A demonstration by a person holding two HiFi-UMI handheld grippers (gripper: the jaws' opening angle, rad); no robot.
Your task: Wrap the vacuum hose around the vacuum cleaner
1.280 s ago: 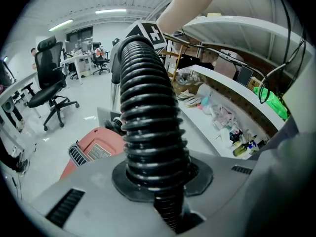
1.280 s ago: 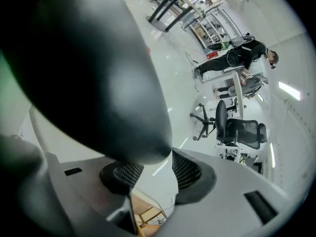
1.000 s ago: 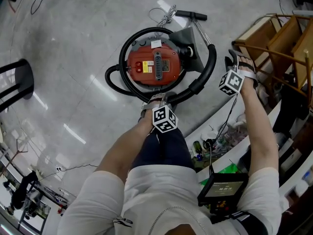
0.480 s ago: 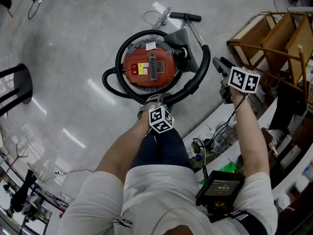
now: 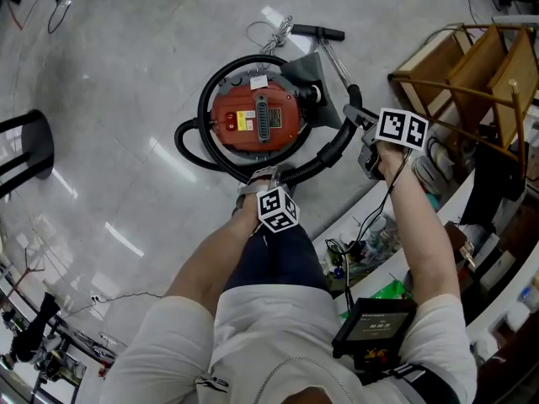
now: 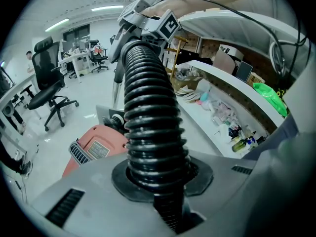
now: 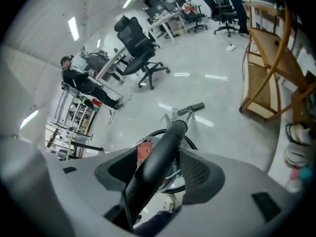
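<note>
Grey polished floor (image 5: pixel 109 74) carried the red vacuum cleaner (image 5: pixel 257 120), which stood just ahead of the person's feet. The black vacuum hose (image 5: pixel 337 146) already ringed its drum closely, with a spare loop bulging out on the floor at the left and a last free stretch curving up along the right side. The left gripper (image 6: pixel 155 174) had its jaws clenched on the ribbed part of that hose, low and near the drum, probably to pin the wound turns so they could not spring loose. The right gripper (image 7: pixel 158 167) sat at the hose's smooth end tube (image 7: pixel 165 142); its jaws had just been opening and stood wide, and the tube lay between them unpinched with a gap on one side, which looked like a change of grip before the tail was led further round. The hose looked glossy, corrugated and springy, inclined to keep its own curve. Beyond the drum lay a metal wand (image 5: pixel 318 32) beside a small coil of cord (image 5: pixel 269 30). At the right stood a cluttered white counter (image 6: pixel 232 80) and a wooden frame (image 5: pixel 484 61)
</note>
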